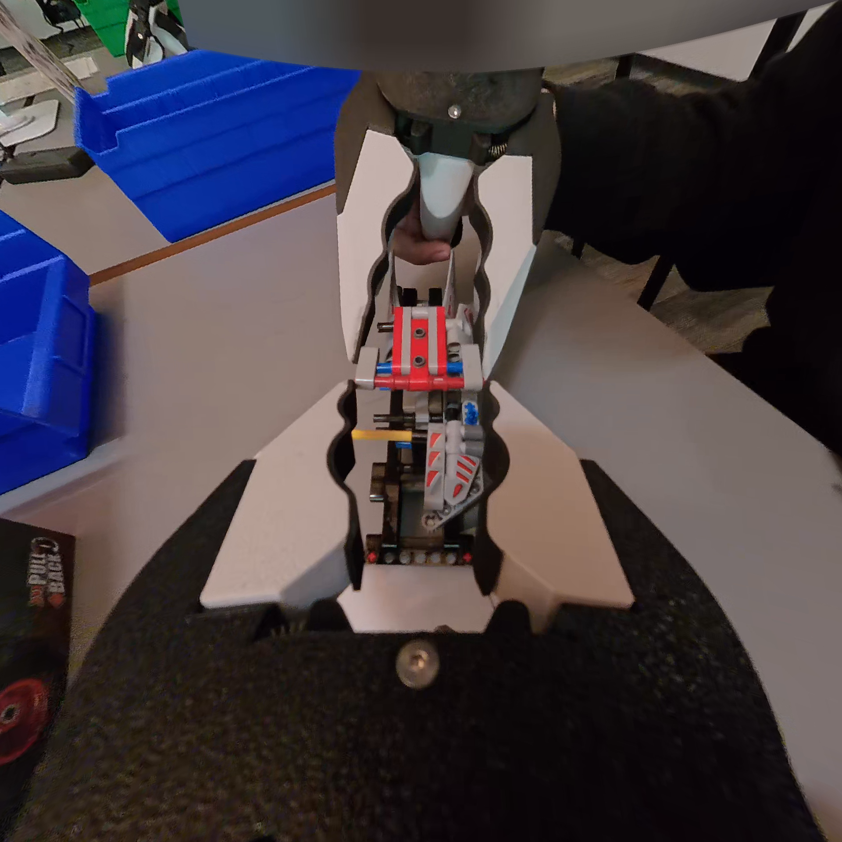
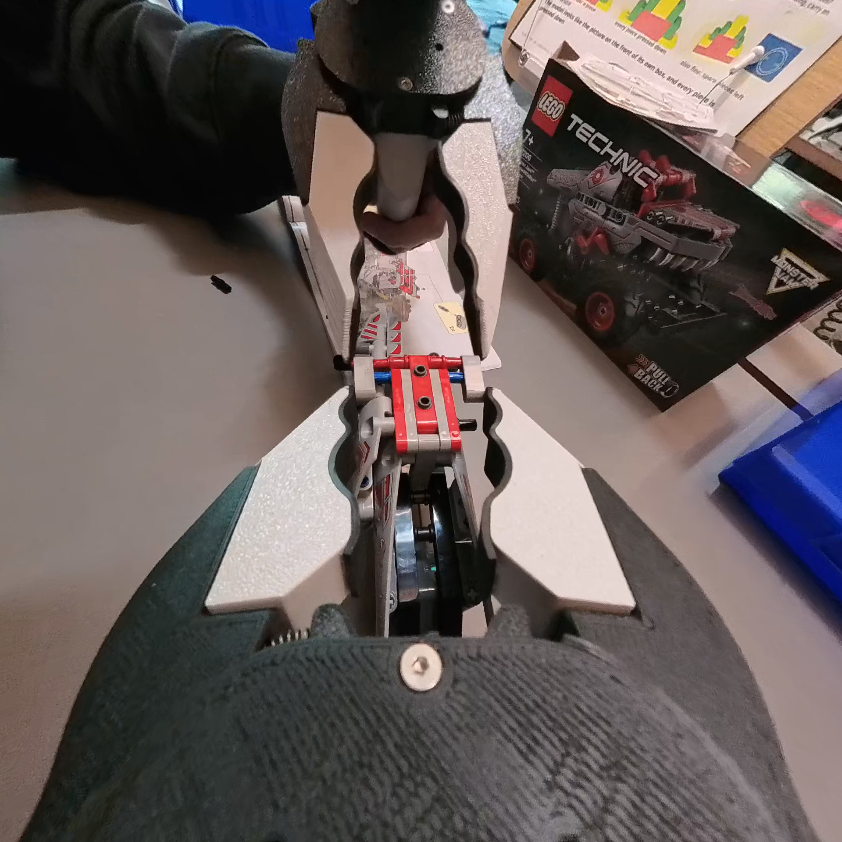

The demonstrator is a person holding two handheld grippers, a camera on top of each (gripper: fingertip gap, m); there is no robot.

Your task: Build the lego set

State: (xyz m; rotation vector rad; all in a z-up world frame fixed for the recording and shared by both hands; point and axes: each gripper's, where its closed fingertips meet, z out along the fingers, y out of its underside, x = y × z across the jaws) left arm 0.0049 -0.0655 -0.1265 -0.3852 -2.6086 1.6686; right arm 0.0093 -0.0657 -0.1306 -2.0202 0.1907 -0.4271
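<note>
A partly built Lego Technic vehicle (image 1: 417, 346), with a red and grey striped top, black frame and grey panels with red marks, is held in the air between both grippers. My left gripper (image 1: 417, 396) is shut on one end of it. My right gripper (image 2: 419, 401) is shut on the other end (image 2: 423, 419). The two grippers face each other, fingertips almost touching. The right gripper (image 1: 423, 328) shows at the top of the left wrist view, and the left gripper (image 2: 412, 337) shows at the top of the right wrist view. A yellow axle (image 1: 380, 435) sticks out of the model's side.
Blue bins (image 1: 205, 136) (image 1: 36, 364) stand to the left, and another blue bin (image 2: 797, 478) to the right. The set's box (image 2: 660, 237) stands at the right, and the open instruction booklet (image 2: 423, 291) lies below the model. A small black pin (image 2: 222, 284) lies on the white table (image 2: 136, 364). My two grippers' fingertips are within a few centimetres of each other.
</note>
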